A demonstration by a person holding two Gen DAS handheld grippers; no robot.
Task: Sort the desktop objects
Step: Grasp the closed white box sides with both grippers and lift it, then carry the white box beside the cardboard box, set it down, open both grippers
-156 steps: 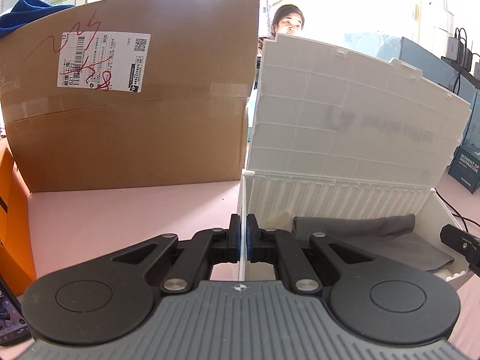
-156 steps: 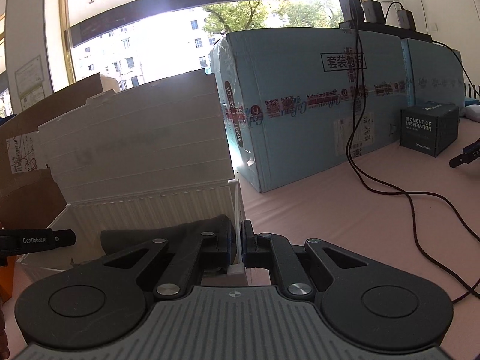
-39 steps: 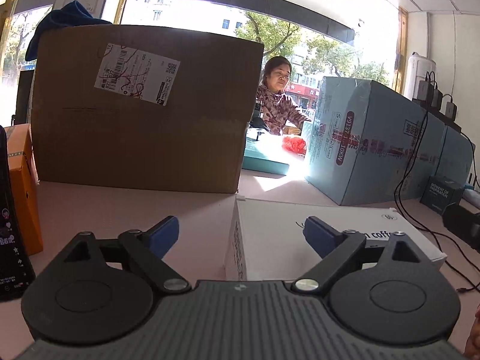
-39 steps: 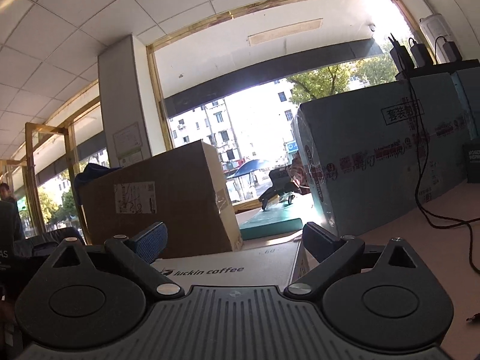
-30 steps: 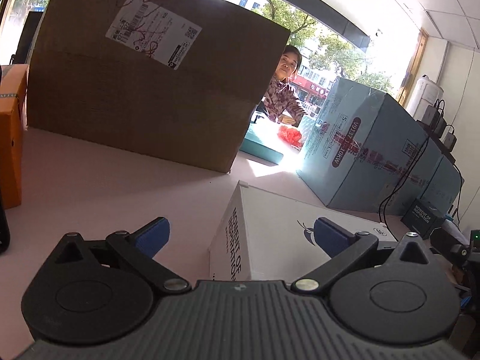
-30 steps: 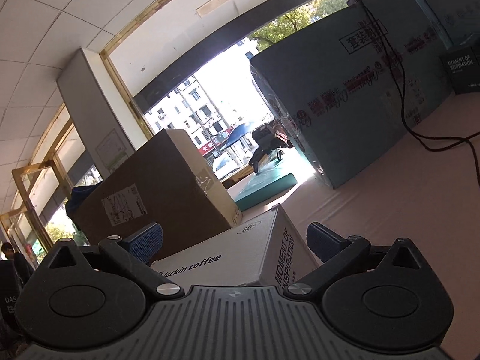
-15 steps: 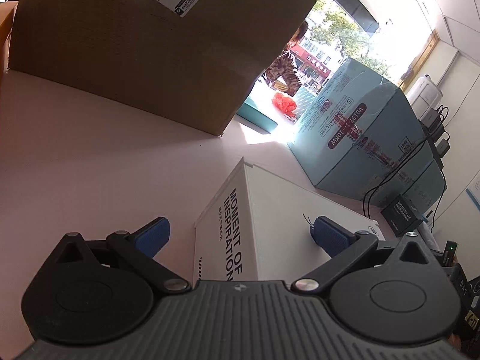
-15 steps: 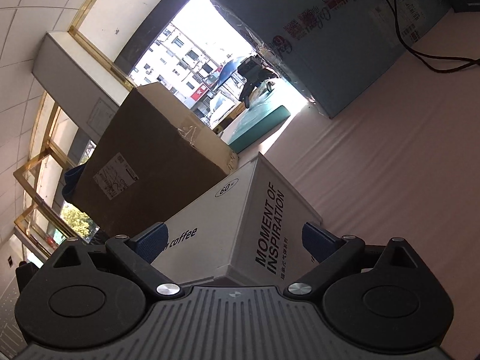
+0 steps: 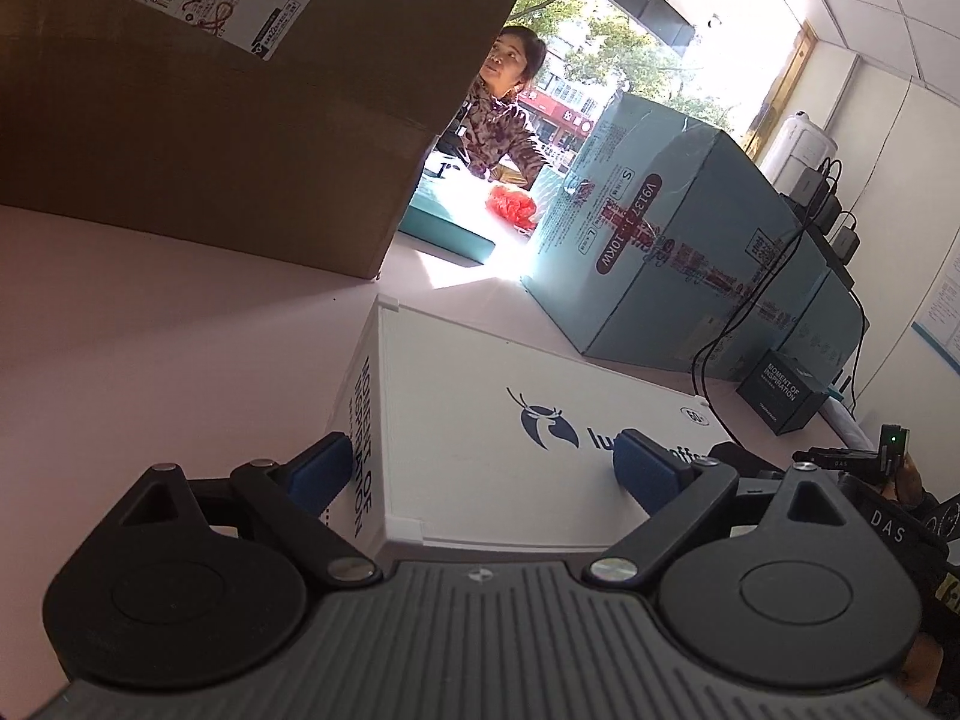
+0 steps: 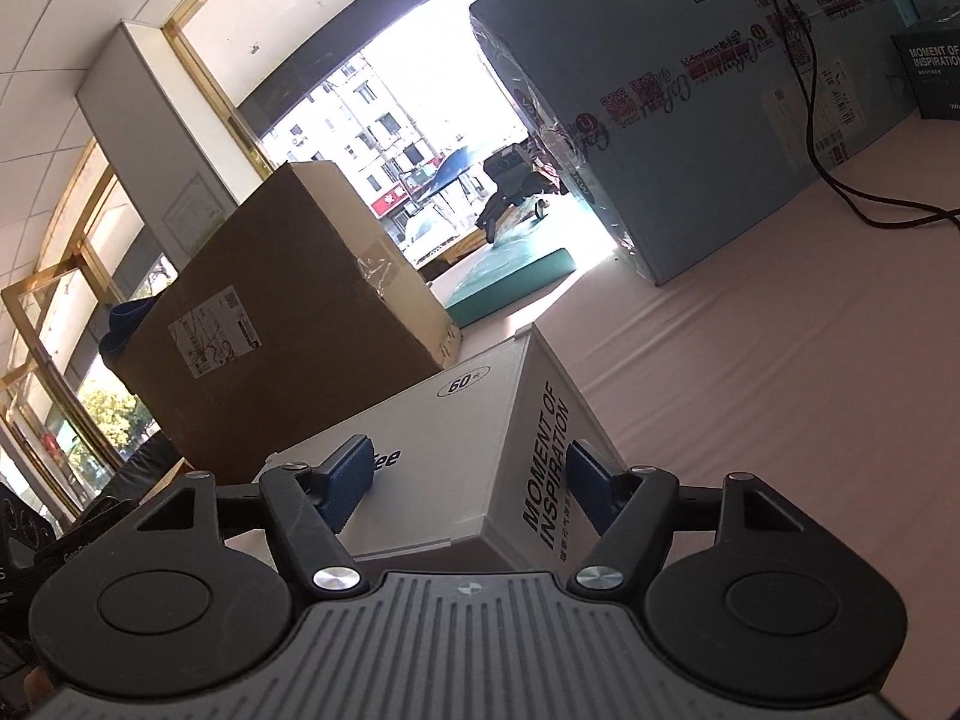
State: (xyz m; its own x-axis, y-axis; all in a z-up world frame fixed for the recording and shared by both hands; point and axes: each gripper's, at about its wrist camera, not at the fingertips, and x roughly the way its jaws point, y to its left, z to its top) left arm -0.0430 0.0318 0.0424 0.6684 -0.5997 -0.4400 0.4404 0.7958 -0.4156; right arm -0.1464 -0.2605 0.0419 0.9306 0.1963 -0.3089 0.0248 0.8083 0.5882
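Left wrist view: left tool [image 9: 483, 465] spread wide, astride corner of white box [image 9: 510, 420] on tabletop [image 9: 150, 324]; right tool [image 10: 468, 474] likewise, nothing clamped. Risk: corner-only purchase, box pivots or slips on closing.

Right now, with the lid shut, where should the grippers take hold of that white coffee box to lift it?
Judging by its pose, grip the white box at its two short ends, one gripper per end. The left gripper and right gripper each straddle an upper end edge, jaws open, one pad over the lid, one by the printed end wall. Closing there pinches a rigid corner.
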